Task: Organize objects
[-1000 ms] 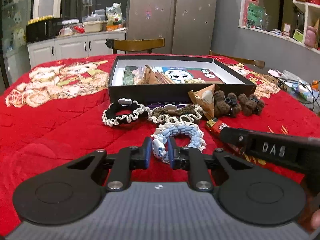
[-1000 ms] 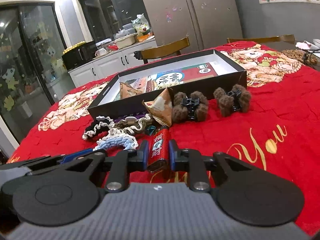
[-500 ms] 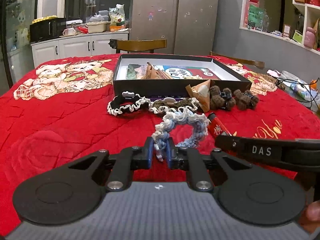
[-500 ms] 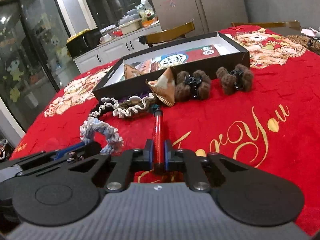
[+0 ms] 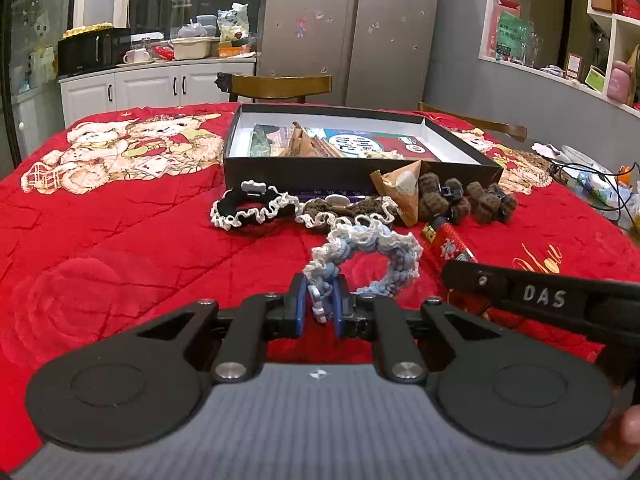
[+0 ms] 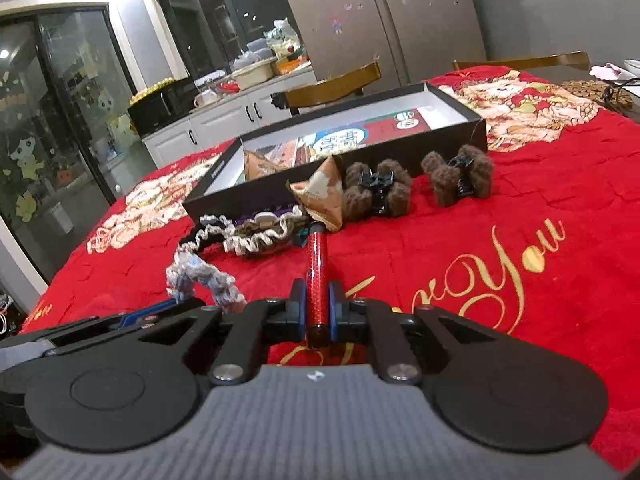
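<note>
My left gripper (image 5: 320,308) is shut on a blue-and-white crocheted scrunchie (image 5: 372,256), which hangs lifted off the red cloth; the same scrunchie (image 6: 200,276) shows at the left of the right wrist view. My right gripper (image 6: 317,308) is shut on a flat red glittery snack packet (image 6: 317,264) held edge-up, and that packet (image 5: 446,246) pokes out beside the left one. An open black box (image 5: 352,172) with packets inside stands behind. Before it lie a black scrunchie (image 5: 248,210), a brown scrunchie (image 5: 352,208), a triangular snack pouch (image 5: 404,190) and two brown furry hair claws (image 6: 376,194).
The table carries a red blanket (image 5: 120,240) with a bear print and gold lettering. Wooden chairs (image 5: 280,86) stand at the far edge. Cables and small items (image 5: 592,188) lie at the right edge. Kitchen cabinets and a fridge are behind.
Both grippers closed and lifted their loads: the blue scrunchie rose off the cloth in the left gripper, and the red packet turned edge-up in the right gripper.
</note>
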Demonstrator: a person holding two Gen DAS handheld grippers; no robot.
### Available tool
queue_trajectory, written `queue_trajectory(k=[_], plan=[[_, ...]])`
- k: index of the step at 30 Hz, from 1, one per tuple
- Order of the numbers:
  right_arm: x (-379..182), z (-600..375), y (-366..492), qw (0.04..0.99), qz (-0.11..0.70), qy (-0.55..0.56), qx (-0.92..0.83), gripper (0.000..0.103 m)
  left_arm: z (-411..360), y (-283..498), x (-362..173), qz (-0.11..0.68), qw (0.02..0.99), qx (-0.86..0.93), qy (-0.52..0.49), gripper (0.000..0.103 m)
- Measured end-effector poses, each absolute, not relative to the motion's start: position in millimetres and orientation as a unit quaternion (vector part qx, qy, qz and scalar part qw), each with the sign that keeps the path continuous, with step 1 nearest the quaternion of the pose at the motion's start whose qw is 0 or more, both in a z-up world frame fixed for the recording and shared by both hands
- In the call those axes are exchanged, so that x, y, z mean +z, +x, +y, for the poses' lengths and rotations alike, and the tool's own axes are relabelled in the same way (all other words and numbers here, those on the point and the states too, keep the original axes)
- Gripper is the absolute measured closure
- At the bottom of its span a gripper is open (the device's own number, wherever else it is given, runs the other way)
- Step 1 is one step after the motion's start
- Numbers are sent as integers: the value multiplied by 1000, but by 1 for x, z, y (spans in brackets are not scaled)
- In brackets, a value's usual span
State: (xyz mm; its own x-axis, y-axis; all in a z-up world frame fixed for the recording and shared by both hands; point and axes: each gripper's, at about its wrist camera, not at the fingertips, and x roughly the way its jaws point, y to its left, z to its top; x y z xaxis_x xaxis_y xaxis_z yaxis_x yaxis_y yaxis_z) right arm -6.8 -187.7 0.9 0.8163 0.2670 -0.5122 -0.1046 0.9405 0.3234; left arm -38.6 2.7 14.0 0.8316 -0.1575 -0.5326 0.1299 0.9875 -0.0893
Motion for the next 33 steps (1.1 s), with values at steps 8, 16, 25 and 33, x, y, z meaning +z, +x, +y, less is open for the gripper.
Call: queue_trajectory(k=[8, 16, 25, 33], plan=[[18, -192, -13, 948, 264, 143, 105, 91, 5, -40, 20, 280, 957, -73, -27, 87], [32, -193, -11, 948, 255, 151, 117, 90, 6, -44, 34, 265, 962, -66, -28, 87], [72, -185, -2, 954, 224, 138, 144, 91, 19, -50, 72, 212, 976, -44, -35, 87], [95, -178, 1, 956, 204, 126, 167, 91, 24, -55, 108, 171, 985, -28, -24, 87]])
